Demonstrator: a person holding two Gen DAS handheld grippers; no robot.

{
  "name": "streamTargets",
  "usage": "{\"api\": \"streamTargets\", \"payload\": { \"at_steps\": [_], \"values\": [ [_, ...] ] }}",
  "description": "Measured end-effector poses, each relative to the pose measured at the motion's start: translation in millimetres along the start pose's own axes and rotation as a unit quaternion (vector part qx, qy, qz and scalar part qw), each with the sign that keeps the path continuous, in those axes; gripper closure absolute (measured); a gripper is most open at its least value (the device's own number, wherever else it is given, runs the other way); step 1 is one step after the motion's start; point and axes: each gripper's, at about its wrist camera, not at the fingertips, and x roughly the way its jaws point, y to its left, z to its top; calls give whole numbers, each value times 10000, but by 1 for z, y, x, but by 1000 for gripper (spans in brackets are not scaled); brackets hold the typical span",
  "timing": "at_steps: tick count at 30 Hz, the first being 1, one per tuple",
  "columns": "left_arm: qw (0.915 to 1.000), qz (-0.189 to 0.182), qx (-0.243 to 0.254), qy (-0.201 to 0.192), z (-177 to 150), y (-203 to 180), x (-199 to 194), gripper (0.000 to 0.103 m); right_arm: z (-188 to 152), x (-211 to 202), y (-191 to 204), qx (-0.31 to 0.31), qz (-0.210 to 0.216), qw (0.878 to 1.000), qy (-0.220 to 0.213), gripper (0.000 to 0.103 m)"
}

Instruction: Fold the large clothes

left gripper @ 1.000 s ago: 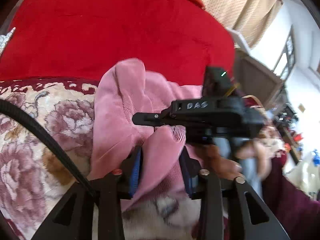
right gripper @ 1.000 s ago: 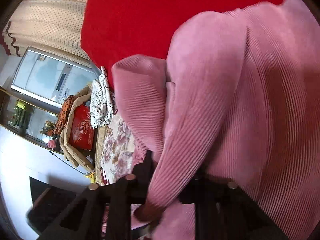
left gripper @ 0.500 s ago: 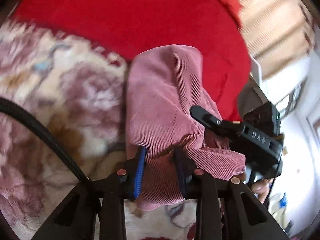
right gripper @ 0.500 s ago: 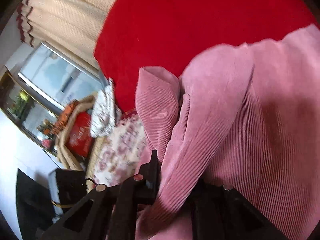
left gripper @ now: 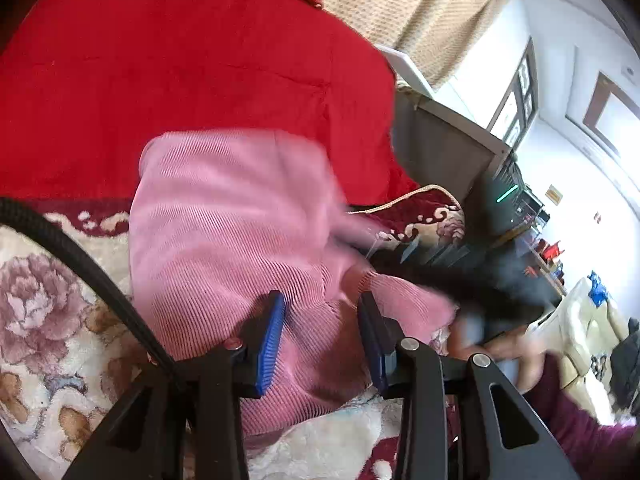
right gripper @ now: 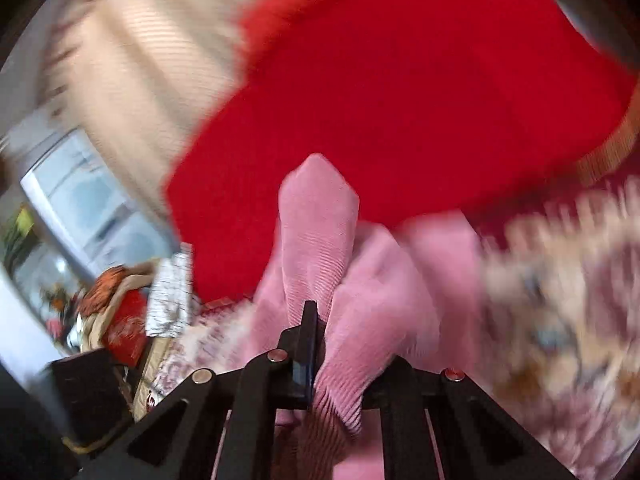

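Observation:
A pink ribbed garment [left gripper: 232, 232] lies bunched on a floral bed cover [left gripper: 44, 320], in front of a red blanket [left gripper: 192, 60]. My left gripper [left gripper: 322, 332] has its blue-padded fingers around a fold of the garment, with cloth filling the gap between them. My right gripper [right gripper: 336, 344] is shut on another fold of the same pink garment [right gripper: 316, 240], which stands up between its fingers. The right gripper also shows in the left wrist view as a blurred dark shape [left gripper: 472, 276] at the right.
The red blanket [right gripper: 400, 100] covers the far side of the bed. A beige curtain [left gripper: 408, 4] hangs behind. A dark cabinet [left gripper: 444, 148] stands right of the bed. Clutter and a red bag [right gripper: 124, 328] sit at the left in the right wrist view.
Both grippers have swung with the garment; the right view is motion-blurred and now shows far less pink cloth. The left gripper's fingers stand wider apart around the fold than before.

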Motion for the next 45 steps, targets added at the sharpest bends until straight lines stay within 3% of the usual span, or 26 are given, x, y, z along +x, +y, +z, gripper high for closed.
{"api": "streamTargets", "payload": {
  "at_steps": [2, 3, 4, 6, 9, 12, 13, 16, 19, 23, 27, 30, 34, 38, 41, 43, 45],
  "values": [
    [9988, -351, -328, -103, 7, 14, -16, 63, -15, 31, -33, 409, -196, 9976, 524, 93],
    [9981, -335, -430, -300, 10, 23, -28, 57, -20, 41, -37, 377, -284, 9969, 633, 93],
    [9974, -57, -460, -544, 13, 32, -42, 54, -20, 43, -33, 199, -385, 9971, 629, 93],
    [9958, 400, -511, -648, 12, 44, -50, 53, -16, 40, -26, -1, -416, 9976, 549, 93],
    [9946, 841, -593, -105, 3, 59, -25, 55, -21, 46, -28, 99, -345, 9978, 560, 93],
    [9905, 1345, 66, 285, -10, 39, 10, 54, -20, 43, -33, 204, -319, 9977, 565, 93],
    [9866, 1561, 358, 325, -13, 29, 15, 54, -19, 43, -38, 260, -354, 9974, 565, 93],
    [9819, 1786, 503, 391, -21, 23, 13, 54, -16, 29, -38, 327, -483, 9978, 305, 93],
    [9749, 2045, 778, 413, -24, 13, 22, 54, -14, 10, -15, -221, -690, 9973, -130, 93],
    [9735, 2075, 876, 397, -27, 13, 31, 54, -27, 43, -31, -320, -1315, 9899, 432, 93],
    [9753, 2007, 800, 453, -21, 17, 33, 54, -17, 25, -40, 286, -1008, 9937, 407, 86],
    [9744, 2036, 849, 438, -21, 13, 33, 54, -14, -1, -40, 596, -1067, 9919, 336, 82],
    [9730, 2092, 881, 424, -21, 11, 33, 54, -14, -41, -25, 199, -1124, 9935, -30, 81],
    [9714, 2160, 903, 397, -22, 7, 32, 54, -23, -59, 3, -330, -796, 9963, -16, 81],
    [9711, 2173, 906, 385, -22, 5, 30, 54, -36, -45, 12, -526, -669, 9958, 342, 82],
    [9711, 2165, 927, 397, -22, 4, 30, 53, -48, -14, 0, -518, -1055, 9897, 815, 82],
    [9686, 2243, 1013, 352, -23, 0, 31, 53, -59, 8, -21, -287, -1028, 9897, 951, 83]
  ]
}}
